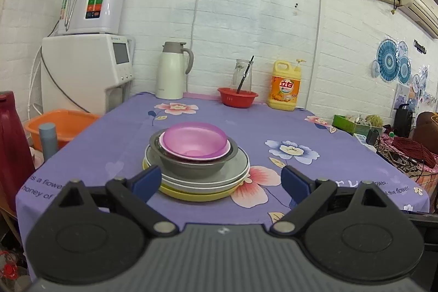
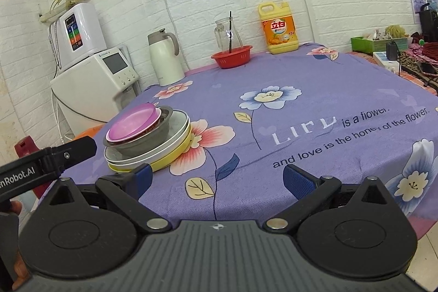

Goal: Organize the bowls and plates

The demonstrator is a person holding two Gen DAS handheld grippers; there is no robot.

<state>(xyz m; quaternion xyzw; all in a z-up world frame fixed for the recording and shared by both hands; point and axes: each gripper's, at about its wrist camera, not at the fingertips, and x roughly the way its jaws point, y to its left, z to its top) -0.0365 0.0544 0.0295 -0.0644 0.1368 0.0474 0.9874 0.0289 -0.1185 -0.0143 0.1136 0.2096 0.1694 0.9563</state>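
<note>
Left wrist view: your left gripper [image 1: 221,180] is spread wide and empty, framing the stack at frame centre, a pink bowl [image 1: 195,142] nested in a grey bowl [image 1: 191,164] on plates [image 1: 232,171]. Your right gripper [image 2: 216,177], equally wide and empty, sits lower right of the stack. Approach the pink rim level, pinching gently.

The purple flowered tablecloth [image 2: 314,78] reads "is a flower. and love is the honey of the flower"; the yellow plastic detergent jug [image 2: 278,29] says 立白, I think; the black gripper arm [image 2: 41,163] shows "nRobot.AI".
</note>
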